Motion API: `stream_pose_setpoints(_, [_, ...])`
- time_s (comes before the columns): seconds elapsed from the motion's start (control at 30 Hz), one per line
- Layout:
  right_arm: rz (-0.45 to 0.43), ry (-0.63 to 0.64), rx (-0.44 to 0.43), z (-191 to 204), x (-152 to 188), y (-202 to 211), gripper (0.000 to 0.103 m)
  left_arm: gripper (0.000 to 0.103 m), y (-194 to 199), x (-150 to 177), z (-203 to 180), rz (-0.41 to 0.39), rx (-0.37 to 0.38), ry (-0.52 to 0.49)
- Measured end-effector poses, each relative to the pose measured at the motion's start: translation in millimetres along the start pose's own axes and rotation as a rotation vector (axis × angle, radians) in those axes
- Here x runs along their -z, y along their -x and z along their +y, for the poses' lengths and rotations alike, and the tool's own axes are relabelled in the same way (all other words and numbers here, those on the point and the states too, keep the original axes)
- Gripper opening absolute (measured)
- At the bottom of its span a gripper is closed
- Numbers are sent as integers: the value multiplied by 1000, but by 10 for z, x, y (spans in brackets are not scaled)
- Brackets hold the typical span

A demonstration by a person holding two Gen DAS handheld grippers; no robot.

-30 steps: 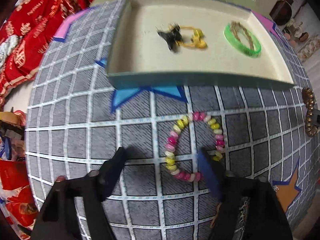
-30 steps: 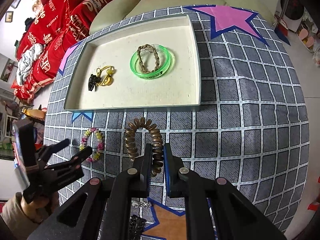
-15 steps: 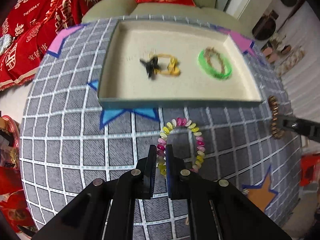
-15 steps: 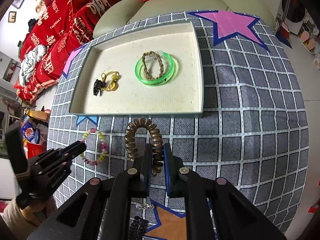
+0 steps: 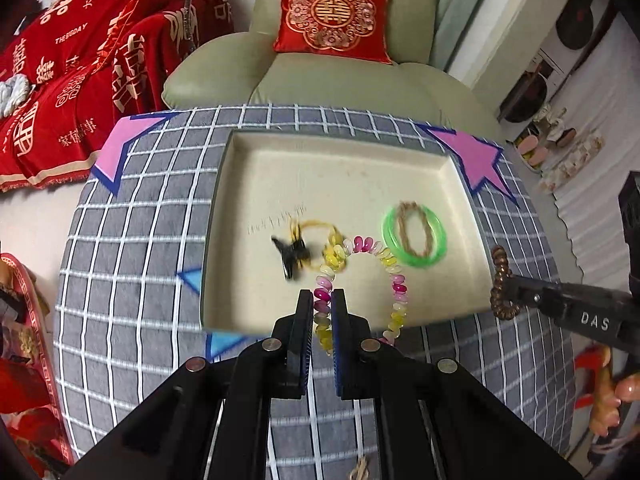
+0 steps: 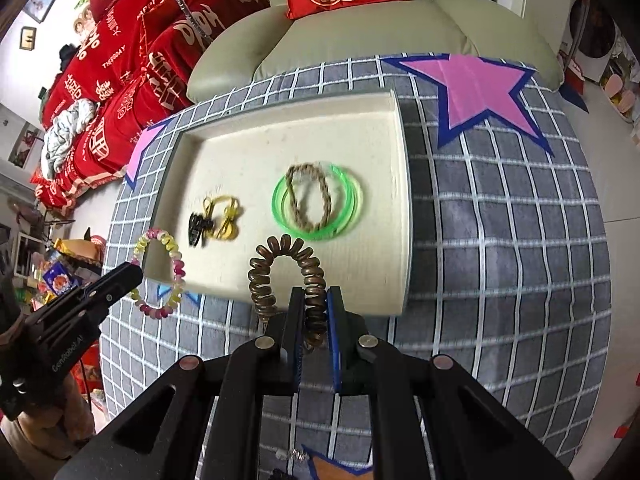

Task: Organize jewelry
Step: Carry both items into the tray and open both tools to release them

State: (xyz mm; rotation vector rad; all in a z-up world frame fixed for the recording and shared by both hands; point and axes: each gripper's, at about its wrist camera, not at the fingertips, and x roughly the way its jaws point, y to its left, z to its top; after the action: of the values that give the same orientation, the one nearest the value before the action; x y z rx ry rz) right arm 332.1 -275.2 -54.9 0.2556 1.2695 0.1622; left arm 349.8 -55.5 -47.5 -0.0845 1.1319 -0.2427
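**Both grippers carry bracelets at the tray's near edge**

The left gripper (image 5: 322, 300) is clamped on the pink-and-yellow bead bracelet (image 5: 390, 270), lifted over the near rim of the cream tray (image 5: 224, 184). The right gripper (image 6: 314, 300) is clamped on the brown coil bracelet (image 6: 262, 276), also above that rim. Farther in lie a black clip (image 6: 197, 228) with a yellow ring (image 6: 224, 216) on the left and a green bangle (image 6: 318, 200) around a twisted brown band (image 6: 310, 194) on the right.

A second ago the left hand-held gripper (image 5: 321, 300) stood open around the pink and yellow bead bracelet (image 5: 362, 280) lying on the tabletop (image 5: 132, 280); now it is clamped on the bracelet and has lifted it over the tray's (image 5: 224, 208) near edge. The right hand-held gripper (image 6: 313, 300) has raised the brown bead bracelet (image 6: 286, 272) over the tray too.
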Motion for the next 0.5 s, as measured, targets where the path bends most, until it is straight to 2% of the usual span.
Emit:
stream_pose_setpoints(0.3, [3,-14,15,-85,-422,-272,12,17,-450,-381,49,16,-69,34])
stream_pose_setpoints(0.5, [21,-6,15,-75,-567,-503,11,17,-722,-470,83,42,-128,31])
